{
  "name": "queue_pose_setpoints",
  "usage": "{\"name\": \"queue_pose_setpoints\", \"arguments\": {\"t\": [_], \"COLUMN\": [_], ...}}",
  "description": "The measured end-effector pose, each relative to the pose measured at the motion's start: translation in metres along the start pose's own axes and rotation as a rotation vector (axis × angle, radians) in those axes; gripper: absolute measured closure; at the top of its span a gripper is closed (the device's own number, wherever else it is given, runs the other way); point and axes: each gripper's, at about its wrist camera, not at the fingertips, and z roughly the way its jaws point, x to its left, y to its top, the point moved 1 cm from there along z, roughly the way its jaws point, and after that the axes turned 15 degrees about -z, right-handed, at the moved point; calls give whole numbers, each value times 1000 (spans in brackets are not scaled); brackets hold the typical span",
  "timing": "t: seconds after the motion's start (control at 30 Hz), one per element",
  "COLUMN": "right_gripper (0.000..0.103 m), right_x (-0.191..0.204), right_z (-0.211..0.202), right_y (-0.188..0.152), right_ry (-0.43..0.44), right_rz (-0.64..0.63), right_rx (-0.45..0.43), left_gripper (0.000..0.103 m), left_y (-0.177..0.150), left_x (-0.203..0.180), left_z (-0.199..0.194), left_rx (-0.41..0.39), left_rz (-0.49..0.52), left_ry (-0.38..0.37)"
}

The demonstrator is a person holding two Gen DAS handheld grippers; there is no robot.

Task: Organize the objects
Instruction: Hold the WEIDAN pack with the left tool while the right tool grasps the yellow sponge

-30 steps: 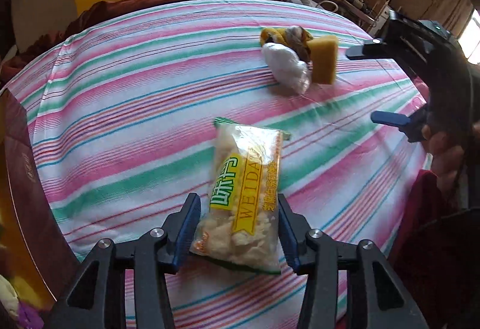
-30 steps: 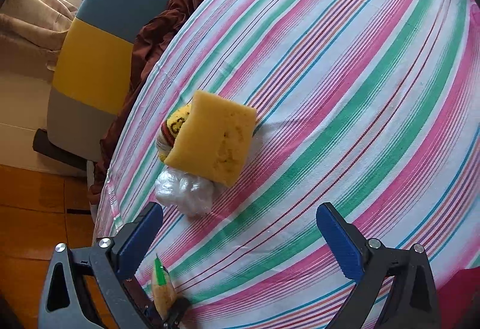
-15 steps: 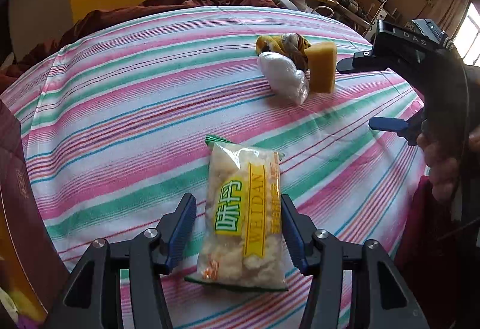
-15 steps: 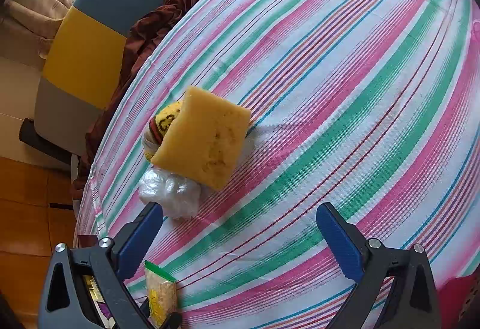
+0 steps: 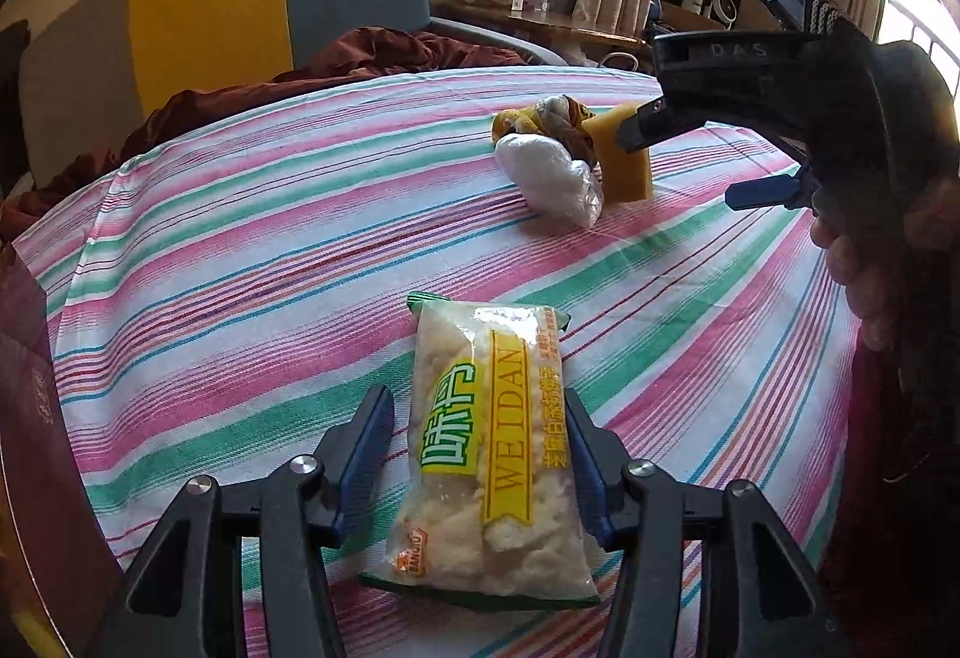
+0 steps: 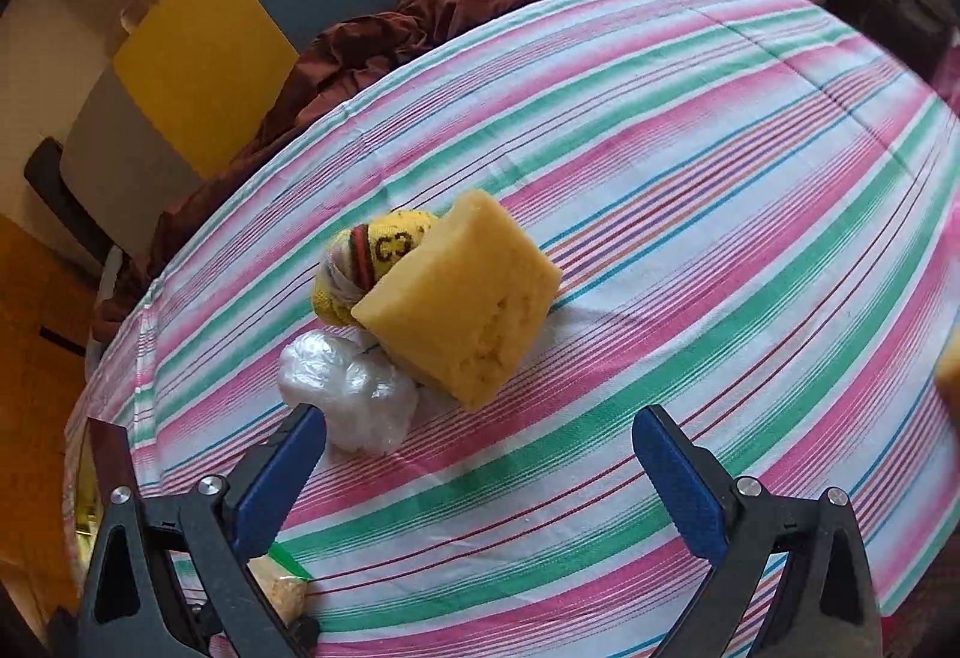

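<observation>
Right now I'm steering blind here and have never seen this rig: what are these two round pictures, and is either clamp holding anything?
There is no robot arm. A person holds a two-finger clamp in each hand, and each clamp carries a fisheye camera that looks out along its fingers.

In the left camera's view, the left gripper straddles a snack packet that lies on the striped tablecloth. A gap shows beside one blue pad, so it is not clamped. The right gripper shows at the side, with the person's hand on its handle.

In the right camera's view, the right gripper is wide open and empty. Just ahead of it, bunched together, lie a yellow sponge, a rolled yellow sock and a crumpled plastic bag.
</observation>
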Motion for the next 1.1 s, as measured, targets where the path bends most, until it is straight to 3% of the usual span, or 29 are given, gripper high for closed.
{"name": "queue_pose_setpoints", "arguments": {"t": [0.1,0.47,0.53,0.57,0.6,0.63,0.73,0.93,1.1], "right_gripper": [0,2,7,17,36,39,44,44,44], "right_x": [6,9,11,12,13,14,16,6,12], "right_z": [4,38,39,43,44,44,36,5,-7], "right_y": [10,49,49,49,48,48,44,23,-10], "right_ry": [-62,-134,-111,-95,-71,-66,-80,-130,-66], "right_rz": [-81,-262,-288,-303,-310,-307,-301,-219,-208], "right_rx": [-2,44,53,65,72,68,50,54,116], "left_gripper": [48,48,48,48,48,48,48,48,48], "left_y": [-4,5,5,4,3,4,3,2,3], "left_x": [1,-1,1,1,2,2,2,1,-2], "left_z": [-4,1,0,-1,-2,-1,-3,-3,-3], "left_rx": [-6,-6,-6,-6,-6,-7,-9,-10,-13], "left_rz": [-5,-38,-42,-44,-46,-47,-48,-44,-34], "left_ry": [-12,-61,-68,-70,-72,-74,-78,-75,-65]}}
